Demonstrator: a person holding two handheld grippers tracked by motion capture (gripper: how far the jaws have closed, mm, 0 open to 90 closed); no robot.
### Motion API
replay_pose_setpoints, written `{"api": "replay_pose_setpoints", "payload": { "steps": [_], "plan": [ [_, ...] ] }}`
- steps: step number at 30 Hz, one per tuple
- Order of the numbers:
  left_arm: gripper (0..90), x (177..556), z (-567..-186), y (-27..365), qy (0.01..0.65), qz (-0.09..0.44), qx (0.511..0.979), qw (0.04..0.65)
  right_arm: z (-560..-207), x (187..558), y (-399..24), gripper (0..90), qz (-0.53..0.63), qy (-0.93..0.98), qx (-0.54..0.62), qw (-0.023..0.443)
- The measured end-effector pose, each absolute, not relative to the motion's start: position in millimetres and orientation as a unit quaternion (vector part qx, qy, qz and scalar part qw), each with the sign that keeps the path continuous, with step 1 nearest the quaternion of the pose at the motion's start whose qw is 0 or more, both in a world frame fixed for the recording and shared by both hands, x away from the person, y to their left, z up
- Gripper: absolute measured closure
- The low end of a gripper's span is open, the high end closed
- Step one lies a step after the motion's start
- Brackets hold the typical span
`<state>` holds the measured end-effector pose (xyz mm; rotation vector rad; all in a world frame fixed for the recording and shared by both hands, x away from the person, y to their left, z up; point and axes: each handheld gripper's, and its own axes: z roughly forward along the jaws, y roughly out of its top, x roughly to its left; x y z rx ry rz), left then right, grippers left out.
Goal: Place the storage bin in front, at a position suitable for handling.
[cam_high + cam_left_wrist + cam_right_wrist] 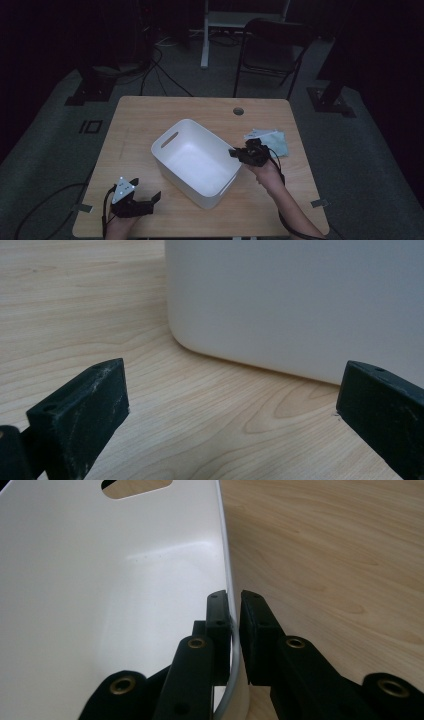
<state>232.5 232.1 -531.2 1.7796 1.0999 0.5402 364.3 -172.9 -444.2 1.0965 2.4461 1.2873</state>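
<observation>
A white plastic bin (192, 160) with cut-out handles stands at an angle in the middle of the wooden table (140, 117). My right gripper (234, 153) is shut on the bin's right rim; in the right gripper view its gripper (234, 611) has one jaw inside the bin wall (125, 580) and one outside. My left gripper (148, 195) lies near the table's front left, open, with nothing between its jaws. In the left gripper view this gripper (232, 397) faces the bin's outer corner (280, 300) a short way off.
A pale green cloth or pouch (269, 140) lies on the table behind the right hand. A cable hole (238, 111) sits near the far edge. A dark folding chair (272, 52) and stand legs are on the floor beyond the table.
</observation>
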Motion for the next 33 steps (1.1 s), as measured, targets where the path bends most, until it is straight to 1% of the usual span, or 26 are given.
{"api": "replay_pose_setpoints", "payload": {
  "steps": [6,10,13,18,21,25,28,33],
  "plan": [
    [0.5,229,-524,235,0.445,0.223,0.719,0.485,-445,356,-172,83.5,0.433,0.825,0.354,0.084],
    [0.6,226,-517,236,0.436,0.226,0.723,0.485,-445,350,-171,83.6,0.43,0.83,0.343,0.087],
    [0.6,223,-511,235,0.425,0.228,0.727,0.489,-446,349,-172,83.4,0.435,0.828,0.345,0.078],
    [0.6,220,-495,235,0.407,0.214,0.731,0.505,-447,347,-172,83.3,0.436,0.829,0.342,0.077],
    [0.6,220,-485,237,0.399,0.208,0.727,0.518,-448,347,-172,78.8,0.434,0.827,0.352,0.066],
    [0.6,226,-472,239,0.389,0.215,0.731,0.518,-444,341,-175,65.9,0.448,0.819,0.353,0.066],
    [0.6,233,-465,241,0.383,0.22,0.732,0.519,-438,336,-182,57.4,0.463,0.805,0.363,0.076],
    [0.6,249,-455,244,0.377,0.228,0.736,0.514,-426,323,-196,54.6,0.487,0.784,0.378,0.08]
  ]
}}
